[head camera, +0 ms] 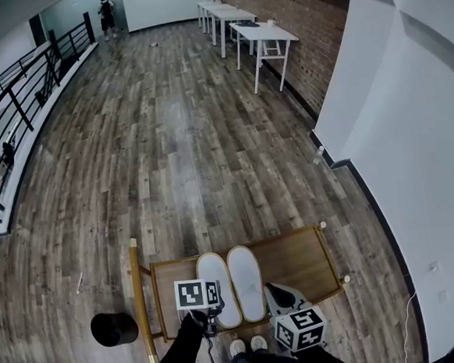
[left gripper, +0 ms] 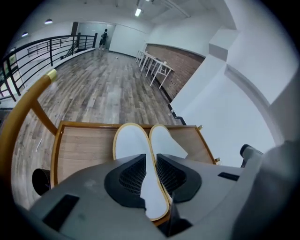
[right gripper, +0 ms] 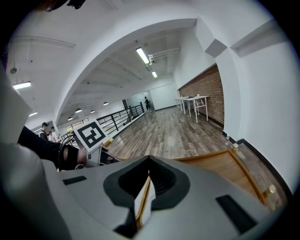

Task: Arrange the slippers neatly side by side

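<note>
Two white slippers with yellow rims lie side by side, soles up, on a low wooden table (head camera: 304, 261). My left gripper (head camera: 213, 306) hovers at the heel of the left slipper (head camera: 216, 286). In the left gripper view its jaws (left gripper: 151, 161) stand apart over that slipper (left gripper: 132, 143), and the pads do not press it. The right slipper (left gripper: 164, 143) lies close beside it. My right gripper (head camera: 270, 288) is at the heel of the right slipper (head camera: 246, 280). In the right gripper view it (right gripper: 149, 169) is shut on the slipper's thin edge (right gripper: 142, 202).
A black round bin (head camera: 113, 328) stands on the plank floor left of the table. A wooden rail (head camera: 137, 297) runs along the table's left side. The person's shoes (head camera: 248, 345) are at the near edge. White tables (head camera: 262, 34) and a black railing (head camera: 17, 103) stand far off.
</note>
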`<state>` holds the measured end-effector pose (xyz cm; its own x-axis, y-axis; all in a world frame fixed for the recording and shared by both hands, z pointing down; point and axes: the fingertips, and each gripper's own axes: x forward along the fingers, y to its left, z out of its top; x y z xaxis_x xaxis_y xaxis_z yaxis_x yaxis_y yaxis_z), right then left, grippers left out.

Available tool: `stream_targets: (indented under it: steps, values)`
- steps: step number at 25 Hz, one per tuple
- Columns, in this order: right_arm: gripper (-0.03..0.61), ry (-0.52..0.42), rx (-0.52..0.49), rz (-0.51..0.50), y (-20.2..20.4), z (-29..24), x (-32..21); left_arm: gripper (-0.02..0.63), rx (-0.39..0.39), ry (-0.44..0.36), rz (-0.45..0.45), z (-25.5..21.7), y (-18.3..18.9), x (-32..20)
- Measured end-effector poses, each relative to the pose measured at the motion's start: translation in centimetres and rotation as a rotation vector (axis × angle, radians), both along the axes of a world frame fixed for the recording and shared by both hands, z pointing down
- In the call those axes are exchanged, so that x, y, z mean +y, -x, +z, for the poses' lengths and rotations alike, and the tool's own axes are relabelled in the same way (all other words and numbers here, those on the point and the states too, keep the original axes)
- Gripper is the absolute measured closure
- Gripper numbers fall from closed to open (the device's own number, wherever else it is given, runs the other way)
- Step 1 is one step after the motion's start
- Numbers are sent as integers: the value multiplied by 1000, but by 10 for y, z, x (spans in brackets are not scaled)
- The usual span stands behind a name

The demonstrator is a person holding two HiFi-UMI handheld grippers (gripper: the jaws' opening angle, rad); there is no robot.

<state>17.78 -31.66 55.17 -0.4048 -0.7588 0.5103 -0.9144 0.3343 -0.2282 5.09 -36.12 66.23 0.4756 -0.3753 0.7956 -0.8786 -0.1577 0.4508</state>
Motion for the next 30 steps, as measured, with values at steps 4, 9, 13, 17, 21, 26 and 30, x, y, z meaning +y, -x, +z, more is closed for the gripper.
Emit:
stream_targets:
  steps: [4, 9, 13, 17, 21, 26, 30]
  values:
    - [580, -11, -10, -23, 10, -3, 1, 569, 17, -152, -116, -40, 12, 5]
    - [580, -31, -30, -47, 24, -9, 2, 569, 29, -346, -258, -85, 21, 23]
    - [580, -45, -44, -63, 32, -13, 6, 569, -15, -514, -396, -116, 25, 38]
    - [580, -67, -56, -72, 38, -21, 12, 569, -84, -602, -405, -130, 16, 56]
    - [580, -88, -45, -71, 37, -28, 16, 596, -209, -683, -361, -143, 8, 67]
    - [580, -72, -52, -65, 32, -26, 26, 612, -188, -688, -324, -136, -9, 86]
    - [580, -45, -70, -66, 32, -20, 37, 612, -188, -682, -338, -134, -6, 93]
